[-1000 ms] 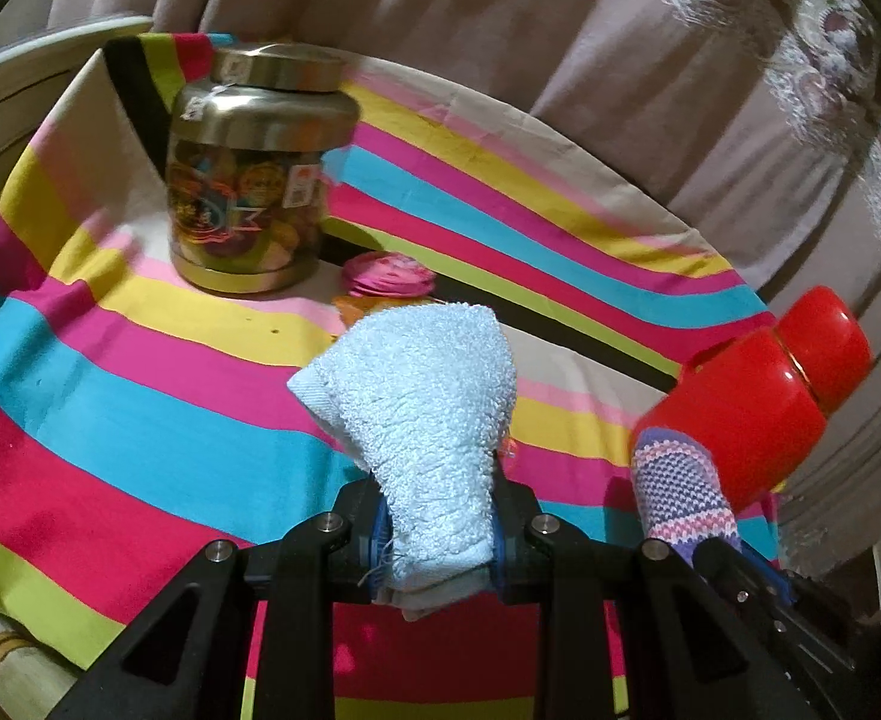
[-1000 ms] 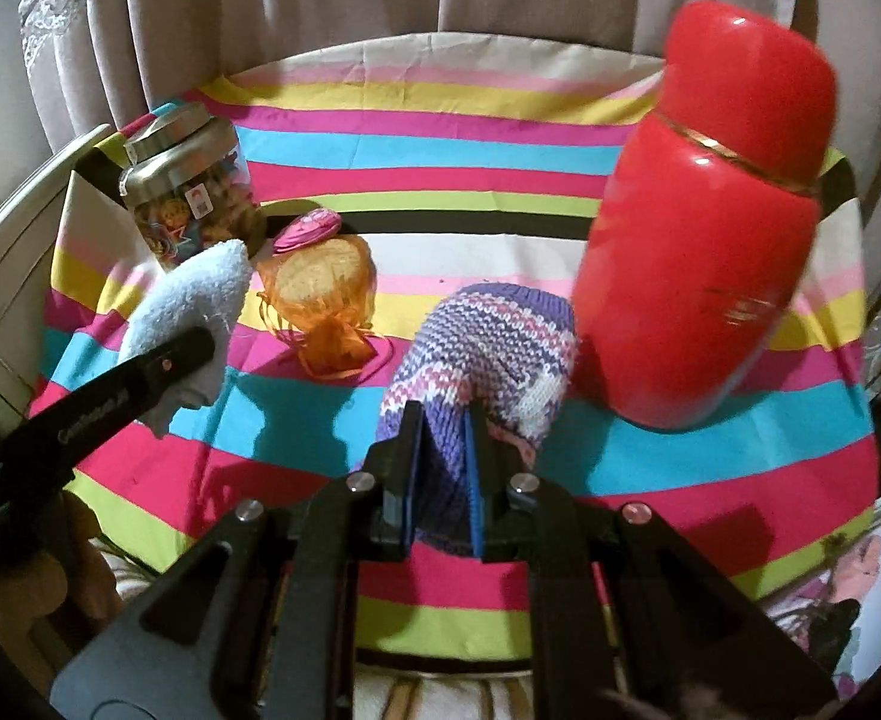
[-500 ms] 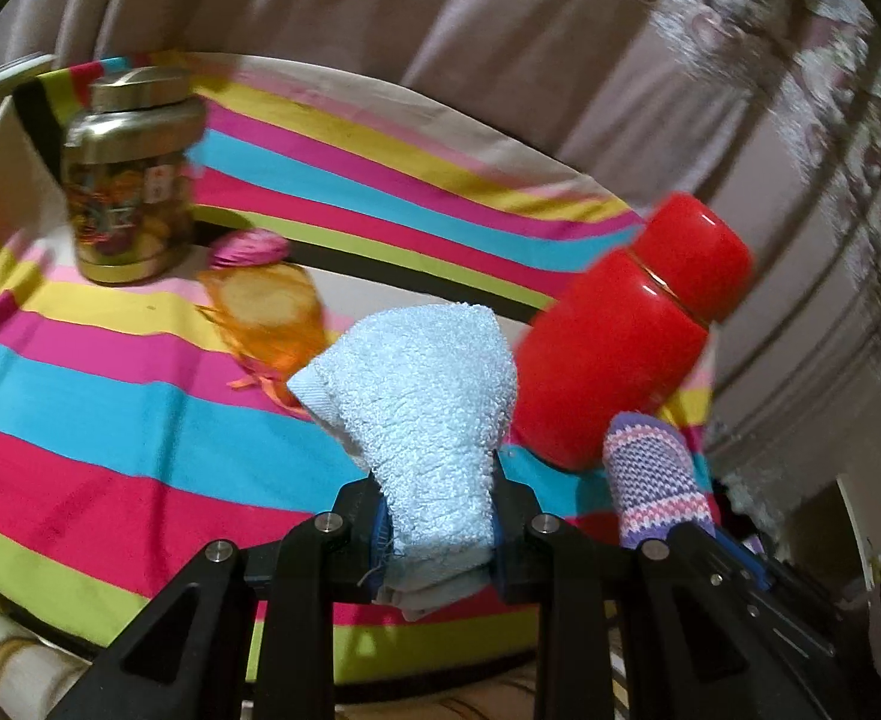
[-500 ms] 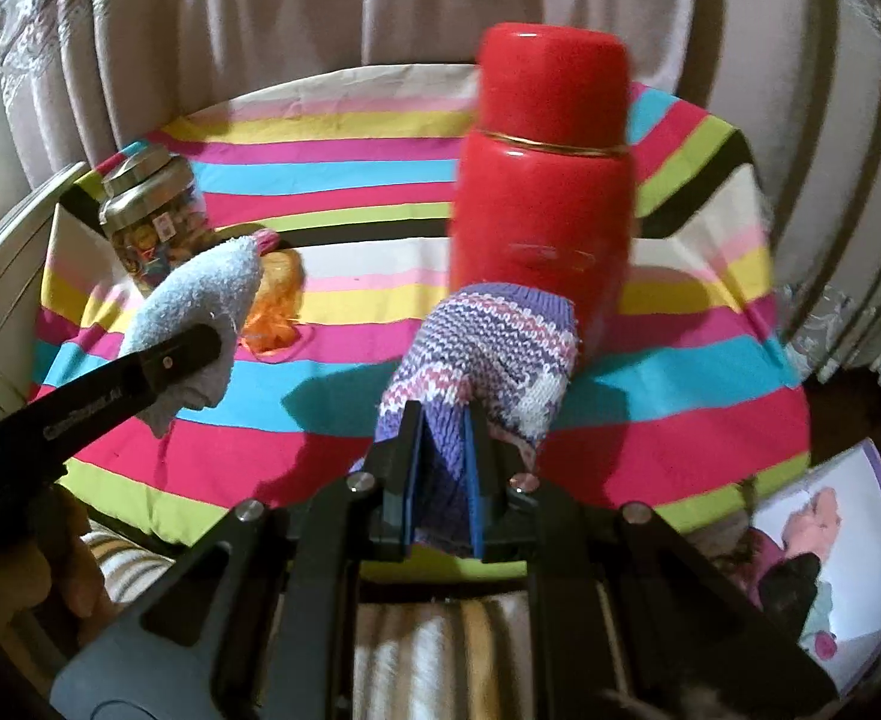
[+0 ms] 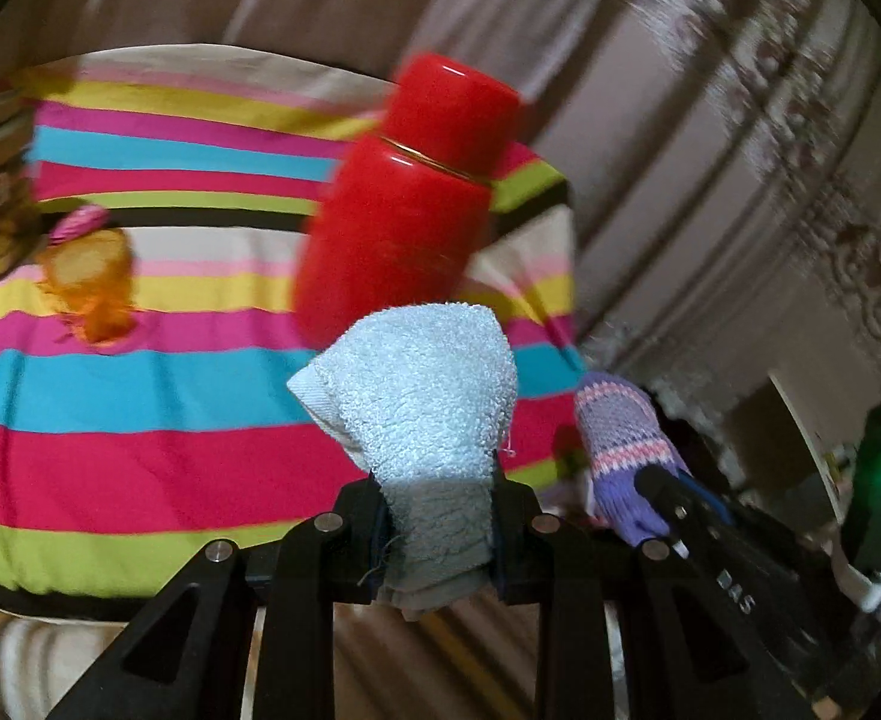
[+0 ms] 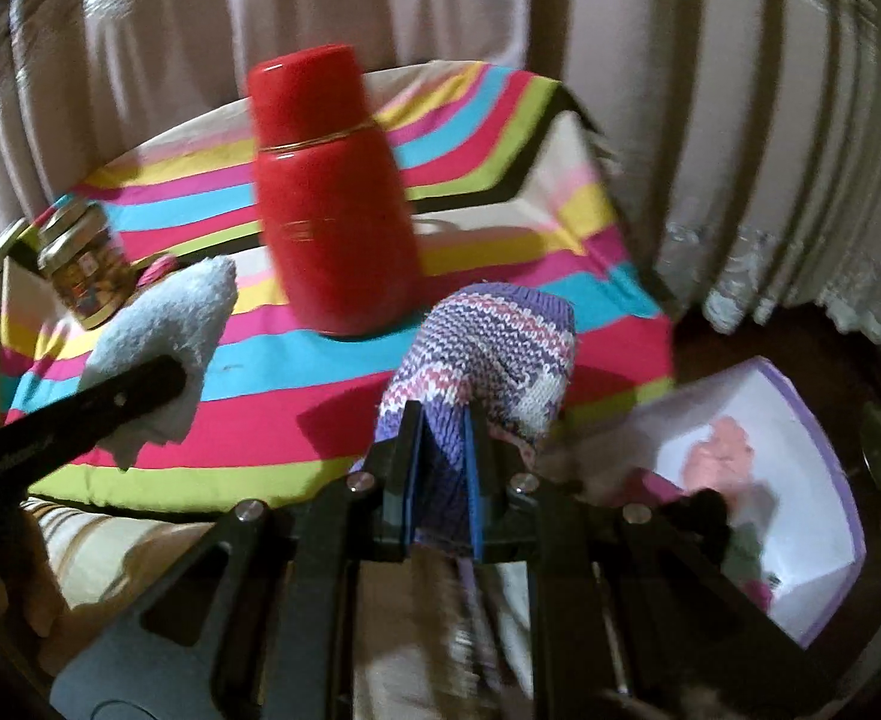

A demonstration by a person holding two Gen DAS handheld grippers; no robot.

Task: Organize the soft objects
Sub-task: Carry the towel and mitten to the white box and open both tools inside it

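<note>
My left gripper is shut on a light blue terry cloth, held up in front of the striped table. The cloth also shows at the left of the right wrist view. My right gripper is shut on a purple knitted sock, which also shows in the left wrist view. Both are held near the table's right front corner. An orange mesh pouch lies on the striped cloth at the left.
A red flask stands on the striped tablecloth. A metal-lidded jar stands at the far left. A white box with a purple rim sits low to the right of the table. Curtains hang behind.
Both grippers have swung right and drawn back from the table with their cloth and sock. The jar and pouch have slid to the left edge; the white box has come into view.
</note>
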